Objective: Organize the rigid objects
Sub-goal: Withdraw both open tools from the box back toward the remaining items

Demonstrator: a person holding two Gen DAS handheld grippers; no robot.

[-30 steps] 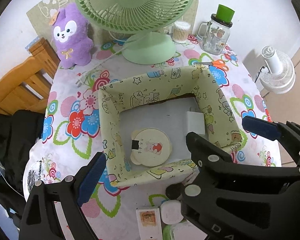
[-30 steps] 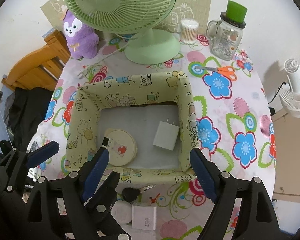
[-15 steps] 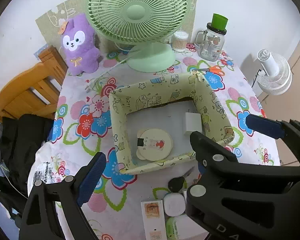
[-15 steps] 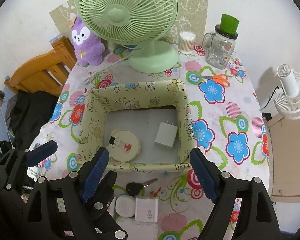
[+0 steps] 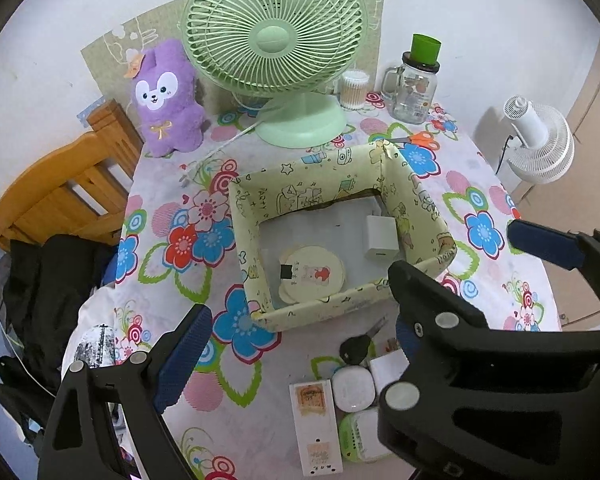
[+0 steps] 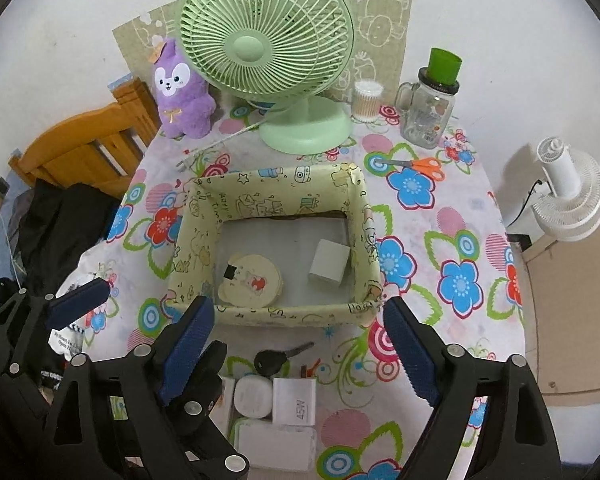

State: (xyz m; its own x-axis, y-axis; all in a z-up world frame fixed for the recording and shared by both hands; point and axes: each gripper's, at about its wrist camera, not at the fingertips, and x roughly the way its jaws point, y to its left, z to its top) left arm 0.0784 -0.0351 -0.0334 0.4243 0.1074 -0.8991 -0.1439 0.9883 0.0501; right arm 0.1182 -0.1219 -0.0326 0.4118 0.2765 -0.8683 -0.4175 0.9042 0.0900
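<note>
Covering the table, floral cloth (image 6: 452, 248), green fan (image 6: 266, 46), wooden chair (image 5: 56, 196) beside

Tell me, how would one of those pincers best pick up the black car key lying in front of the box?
Probably by the black head of the key, coming straight down from above. The key lies flat on the tablecloth, its thin metal blade pointing toward the fabric box, too low to pinch. The chunky head offers two opposite sides. The open right gripper hovers nearest; the white charger sits close, so lower carefully.

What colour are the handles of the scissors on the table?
The handles of the scissors are orange. The right wrist view shows them best.
</note>
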